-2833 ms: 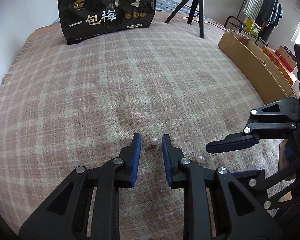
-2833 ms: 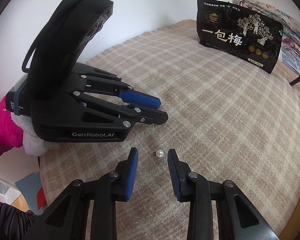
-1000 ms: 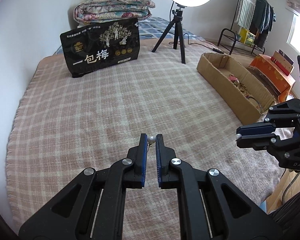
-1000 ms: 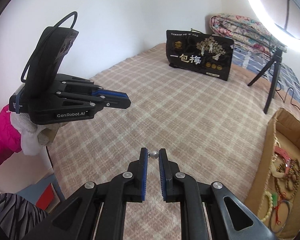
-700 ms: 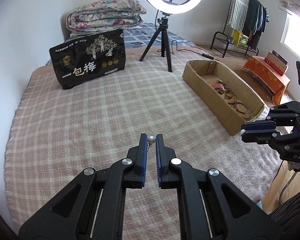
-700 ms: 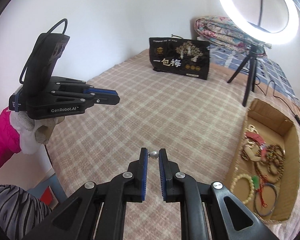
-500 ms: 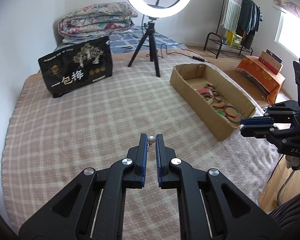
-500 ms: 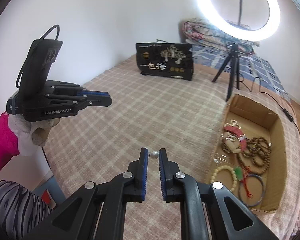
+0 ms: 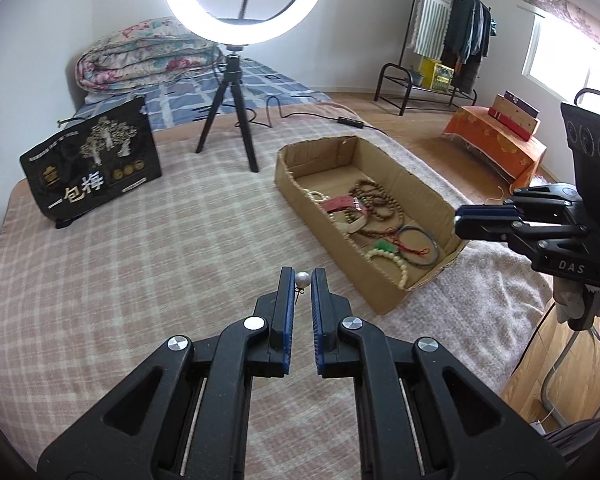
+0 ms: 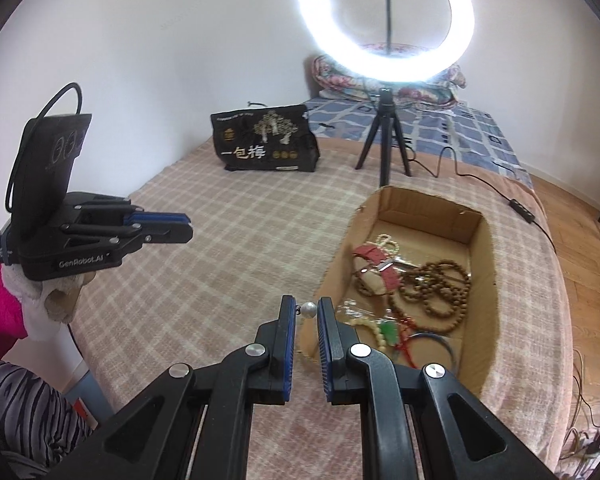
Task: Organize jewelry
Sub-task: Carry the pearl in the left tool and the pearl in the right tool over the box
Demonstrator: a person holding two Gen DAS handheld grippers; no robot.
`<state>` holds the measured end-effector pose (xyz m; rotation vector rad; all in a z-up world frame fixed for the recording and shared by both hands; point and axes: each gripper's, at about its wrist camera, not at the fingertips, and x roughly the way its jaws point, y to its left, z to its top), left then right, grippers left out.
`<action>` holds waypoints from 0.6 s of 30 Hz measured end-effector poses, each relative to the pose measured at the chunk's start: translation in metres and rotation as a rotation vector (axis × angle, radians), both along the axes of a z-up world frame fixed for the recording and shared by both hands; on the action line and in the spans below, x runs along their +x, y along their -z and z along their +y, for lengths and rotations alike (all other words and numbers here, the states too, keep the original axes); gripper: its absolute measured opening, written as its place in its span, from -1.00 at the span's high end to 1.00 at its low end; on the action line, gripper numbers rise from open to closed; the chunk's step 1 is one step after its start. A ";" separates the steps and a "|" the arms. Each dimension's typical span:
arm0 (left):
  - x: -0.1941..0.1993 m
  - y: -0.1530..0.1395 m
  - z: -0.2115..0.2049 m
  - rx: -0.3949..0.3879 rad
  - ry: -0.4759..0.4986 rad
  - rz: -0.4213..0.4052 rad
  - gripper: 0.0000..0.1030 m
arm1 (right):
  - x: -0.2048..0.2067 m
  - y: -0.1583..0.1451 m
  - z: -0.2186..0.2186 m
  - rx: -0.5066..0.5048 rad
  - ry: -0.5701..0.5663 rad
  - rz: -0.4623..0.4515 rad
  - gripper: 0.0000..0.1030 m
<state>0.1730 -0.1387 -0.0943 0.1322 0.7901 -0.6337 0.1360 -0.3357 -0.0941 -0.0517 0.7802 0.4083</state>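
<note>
Left gripper (image 9: 302, 280) raised over plaid blanket (image 9: 140, 240), jaws pinching pearl earring (image 9: 302, 279). Right gripper (image 10: 309, 309) level beside cardboard box (image 10: 490, 280), clamping second pearl earring (image 10: 309, 309).

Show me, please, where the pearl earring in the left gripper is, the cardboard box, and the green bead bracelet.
pearl earring (image 9: 302, 279), left wrist view, on the pearl.
cardboard box (image 9: 327, 229), left wrist view, on its near long wall.
green bead bracelet (image 9: 384, 246), left wrist view, on the green piece.
</note>
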 end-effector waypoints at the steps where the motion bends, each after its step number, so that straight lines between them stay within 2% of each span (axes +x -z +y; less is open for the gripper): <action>1: -0.001 0.000 -0.006 0.002 0.009 -0.001 0.88 | 0.001 -0.001 -0.004 0.002 0.007 -0.001 0.82; 18: 0.007 0.008 -0.078 0.012 0.107 -0.006 0.88 | 0.044 -0.002 -0.053 0.032 0.090 -0.017 0.82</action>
